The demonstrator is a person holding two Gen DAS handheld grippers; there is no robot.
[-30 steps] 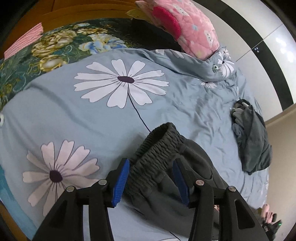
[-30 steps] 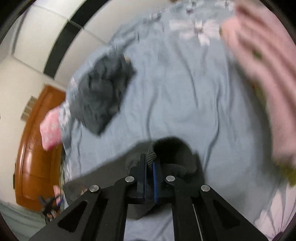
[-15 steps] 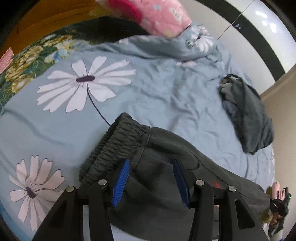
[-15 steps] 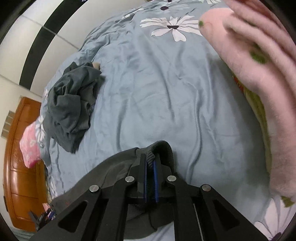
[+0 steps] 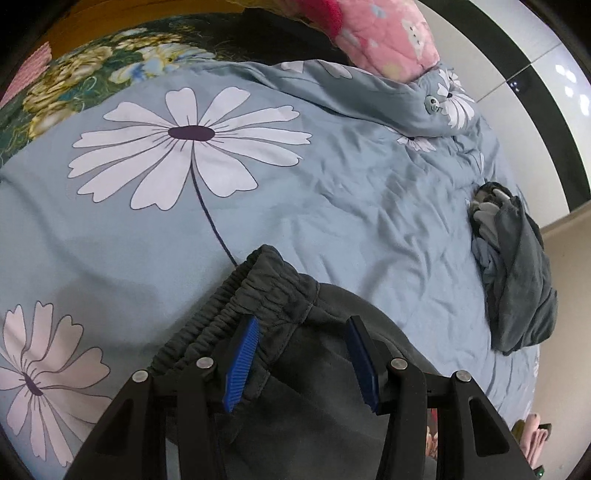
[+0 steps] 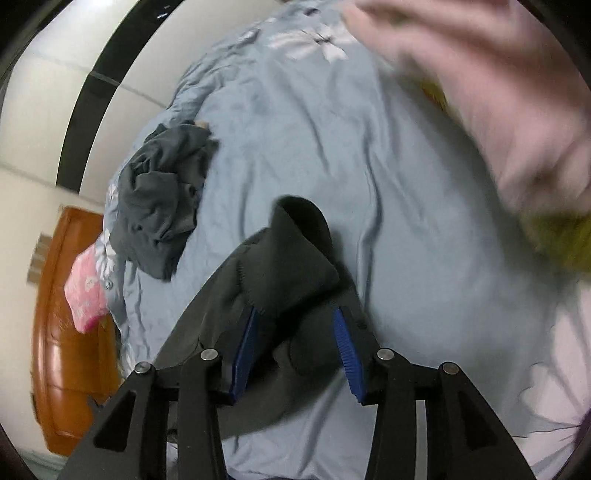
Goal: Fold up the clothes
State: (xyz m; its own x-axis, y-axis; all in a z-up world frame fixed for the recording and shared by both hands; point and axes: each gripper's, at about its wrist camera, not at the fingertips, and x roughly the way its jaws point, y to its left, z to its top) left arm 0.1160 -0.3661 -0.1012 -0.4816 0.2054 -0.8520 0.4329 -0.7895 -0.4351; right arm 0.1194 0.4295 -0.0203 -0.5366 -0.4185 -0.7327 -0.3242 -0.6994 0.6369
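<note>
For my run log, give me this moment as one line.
left tongs: open over waistband | right tongs: open over trousers | clothes heap: untouched

The left wrist view looks forward along its own tongs, the left gripper [image 5: 301,363], from close above the blue floral duvet [image 5: 369,206], angled down and toward the bed's head, where a pink pillow [image 5: 384,33] lies far ahead of the tips. The right wrist view looks forward along the right gripper [image 6: 293,350], equally near the duvet [image 6: 332,140], facing across the bed toward a white wall; it is motion-blurred. Both share the dark grey trousers [image 5: 314,369] [image 6: 280,258] directly under the tips, and the crumpled grey garment [image 5: 517,280] [image 6: 162,221], ahead-right of the left tongs and ahead-left of the right tongs.
</note>
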